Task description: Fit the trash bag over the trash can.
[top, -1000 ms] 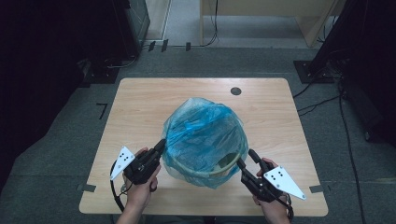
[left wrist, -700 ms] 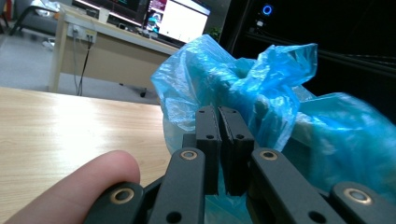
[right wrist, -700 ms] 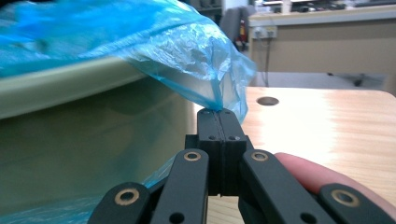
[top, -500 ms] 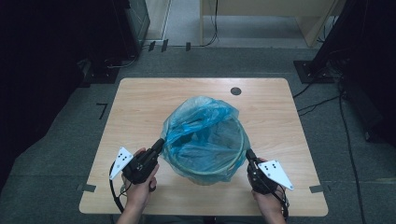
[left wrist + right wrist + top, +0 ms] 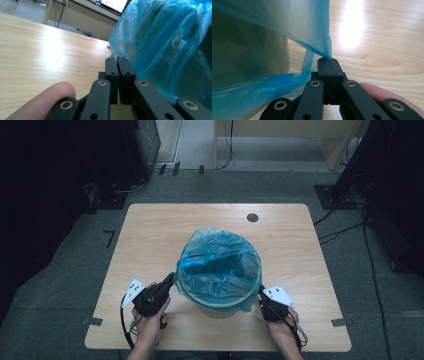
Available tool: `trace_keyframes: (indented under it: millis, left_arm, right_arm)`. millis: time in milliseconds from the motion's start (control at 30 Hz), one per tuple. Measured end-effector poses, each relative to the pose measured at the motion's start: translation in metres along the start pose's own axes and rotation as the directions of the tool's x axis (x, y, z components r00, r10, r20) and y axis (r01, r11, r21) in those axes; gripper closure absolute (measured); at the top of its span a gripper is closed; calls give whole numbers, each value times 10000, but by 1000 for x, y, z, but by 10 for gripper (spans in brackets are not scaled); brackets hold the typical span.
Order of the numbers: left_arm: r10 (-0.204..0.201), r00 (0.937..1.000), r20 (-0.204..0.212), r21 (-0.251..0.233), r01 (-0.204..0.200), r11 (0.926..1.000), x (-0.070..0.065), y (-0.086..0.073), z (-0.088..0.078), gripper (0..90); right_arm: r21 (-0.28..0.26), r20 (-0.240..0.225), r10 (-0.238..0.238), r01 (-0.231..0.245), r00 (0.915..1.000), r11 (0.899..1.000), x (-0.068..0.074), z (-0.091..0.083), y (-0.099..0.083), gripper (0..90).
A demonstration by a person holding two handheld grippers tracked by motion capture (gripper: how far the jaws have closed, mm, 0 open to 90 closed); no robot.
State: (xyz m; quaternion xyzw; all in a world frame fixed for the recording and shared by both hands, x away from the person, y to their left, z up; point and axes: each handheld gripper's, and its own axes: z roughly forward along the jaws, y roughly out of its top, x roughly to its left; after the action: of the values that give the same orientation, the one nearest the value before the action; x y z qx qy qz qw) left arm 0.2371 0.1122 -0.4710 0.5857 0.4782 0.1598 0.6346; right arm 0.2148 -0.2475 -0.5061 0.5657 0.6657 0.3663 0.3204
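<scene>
A round bin point(image 5: 220, 306) stands near the front middle of the wooden worktop point(image 5: 150, 235), lined with a thin blue plastic bag point(image 5: 220, 265) whose edge is folded down over the rim. The bin sits between the two tools, one at each side.

The left tool point(image 5: 171, 279) is held at the bin's left side by the person's left hand point(image 5: 150, 322), pointing up and inward at the rim. In the left gripper view its jaws are pressed together on the hem of the blue bag point(image 5: 160, 40), which rises just past and to the right of the tips; a fold of film runs into the seam between the pads point(image 5: 111, 67). A fingertip point(image 5: 47, 100) lies beside the tool body, low on its left.

The right tool point(image 5: 261, 292) sits at the bin's right side, in the right hand point(image 5: 282, 332), with its grey three-cornered plate point(image 5: 277, 295) on top. Its jaws have just been closing, and now they are clamped on a pinch of the bag point(image 5: 287, 22): the film is drawn to a tight point right at the tips, stretching up and away to the tool's left, over the pale wall of the bin point(image 5: 249, 57). Bare worktop point(image 5: 382, 37) lies beyond and to the right of the tips.

A dark round hole point(image 5: 252, 217) marks the worktop far beyond both tools.
</scene>
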Motion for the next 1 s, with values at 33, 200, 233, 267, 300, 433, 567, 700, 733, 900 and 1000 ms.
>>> trace_keyframes:
  millis: [33,200,233,267,300,433,567,700,733,900,1000]
  left_arm:
    - [32,10000,11,3,-32,10000,-1,0,-1,874]
    - [263,9963,820,-536,-219,9983,-5,-2,-9,870]
    - [423,9931,1092,-653,-353,9972,-6,-2,-11,867]
    - [531,9900,1309,-710,-441,9965,-7,-2,-12,865]
    - [656,9877,1419,-679,-564,9961,-8,-2,-13,864]
    - [448,9918,1197,-74,-442,9990,-5,-6,-7,871]
    - [-479,9973,565,1066,417,9934,9,-16,4,877]
    - [-1113,9937,-99,1589,1114,9810,19,-19,12,868]
    - [-1079,9940,-195,1597,1096,9811,18,-18,12,863]
    - [-248,9981,567,316,230,9992,6,-10,1,863]
    - [118,9979,634,319,-139,9994,5,-9,1,861]
  right_arm:
    - [17,-9,-14,14,10000,10000,0,1,0,900]
    - [357,19,98,-99,9999,9993,-5,13,6,900]
    - [502,-10,243,-243,9997,9984,-8,17,6,900]
    - [626,-26,367,-365,9993,9974,-11,22,6,900]
    - [697,19,453,-453,9990,9965,-14,26,6,900]
    - [467,1,682,-682,9977,9966,-16,30,13,900]
    - [-544,-174,454,-463,9988,9974,-13,16,21,900]
    - [-1055,65,206,-198,9998,9942,-11,7,27,900]
    - [-983,81,229,-220,9997,9949,-10,7,27,900]
    - [30,127,522,-523,9986,9986,-18,25,18,900]
    - [545,-11,1089,-1087,9941,9926,-24,31,11,900]
